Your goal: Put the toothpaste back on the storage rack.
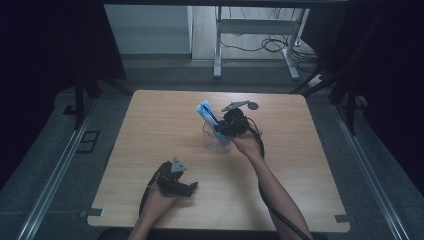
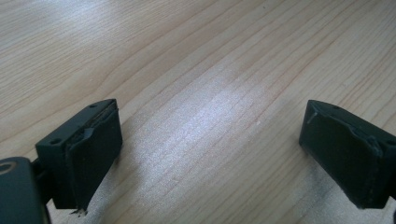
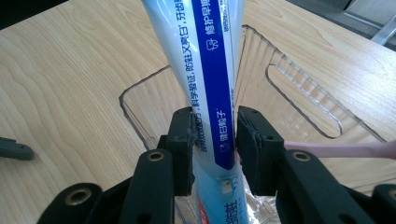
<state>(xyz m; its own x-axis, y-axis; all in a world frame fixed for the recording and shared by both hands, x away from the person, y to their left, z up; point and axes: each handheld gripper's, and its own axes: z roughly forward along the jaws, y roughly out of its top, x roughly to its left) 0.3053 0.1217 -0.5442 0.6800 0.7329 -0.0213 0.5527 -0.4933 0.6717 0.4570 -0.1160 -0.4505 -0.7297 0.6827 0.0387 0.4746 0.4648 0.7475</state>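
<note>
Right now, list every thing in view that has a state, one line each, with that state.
Toothpaste tube: upright and tilted, lower end inside the bin, between the right gripper's jaws.
Clear plastic bin: upright on the table, open-topped.
Right gripper: jaws close against the tube's sides.
Left gripper: open wide, nothing between its jaws, low over the table.

Bench [image 1: 150, 150]: one, wooden. Grippers: two, a left gripper [image 1: 192, 186] and a right gripper [image 1: 218, 129]. Toothpaste tube [image 3: 205, 70]: one, blue and white. Clear plastic container [image 3: 299, 93]: one. Pink handle [image 3: 345, 149] in the container: one.
</note>
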